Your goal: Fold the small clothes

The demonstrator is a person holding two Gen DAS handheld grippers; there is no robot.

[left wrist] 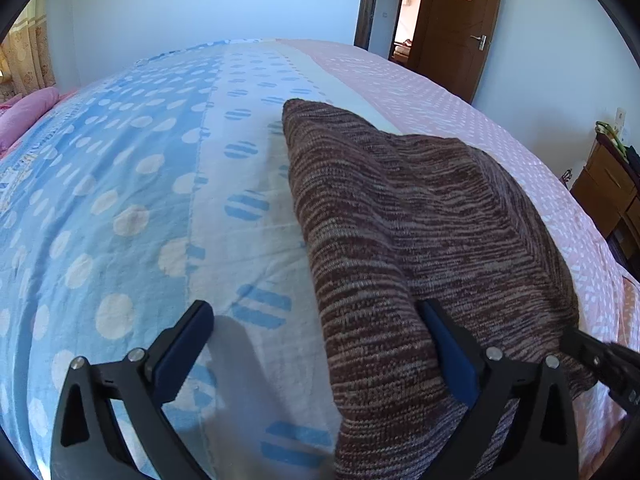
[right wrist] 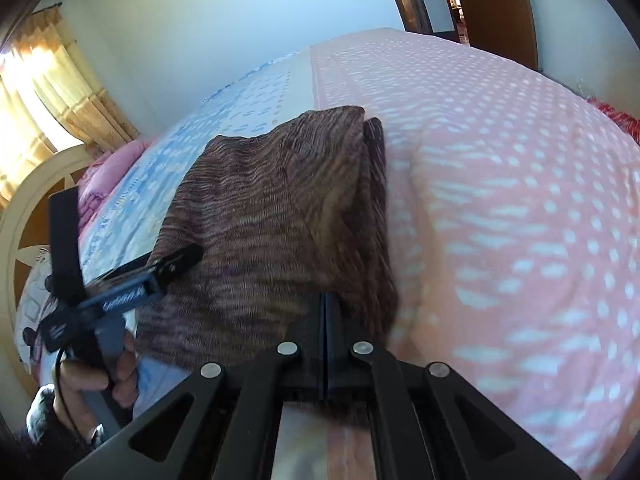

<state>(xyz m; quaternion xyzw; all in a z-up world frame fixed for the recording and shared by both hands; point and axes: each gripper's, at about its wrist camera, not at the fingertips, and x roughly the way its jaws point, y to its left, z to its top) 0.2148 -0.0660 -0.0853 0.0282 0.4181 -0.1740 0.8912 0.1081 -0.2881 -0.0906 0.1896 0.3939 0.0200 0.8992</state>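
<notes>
My left gripper (left wrist: 316, 344) stands spread wide, nothing pressed between its fingers. The left-hand blue pad (left wrist: 184, 344) hangs over the bedspread (left wrist: 132, 184), above its blue band with pale dots and the white strip with striped blue ovals. The other finger (left wrist: 448, 352) lies over the brown knit garment (left wrist: 400, 216), whose near left edge runs down between my two fingers; I cannot tell whether that pad touches the knit. Ahead of these fingers the garment stretches away as a folded slab, its far corner pointing toward the wall, with the pink dotted half of the bedspread beyond it on the right.

My right gripper (right wrist: 326, 312) is clenched, the pads drawn together to a thin seam, and the knit garment's (right wrist: 272, 208) near edge bunches right at their tips. A flap of it drapes past the fingers on the right side, blurred; the tips meet the cloth, and it looks pinched there, though the blur hides the exact hold. Ahead of these fingers the garment lies across the line where the blue half meets the pink half (right wrist: 500, 184).

Off to the left of the right fingers, my left hand (right wrist: 100, 380) grips the handle of the other tool, whose finger reaches onto the knit's left edge.
</notes>
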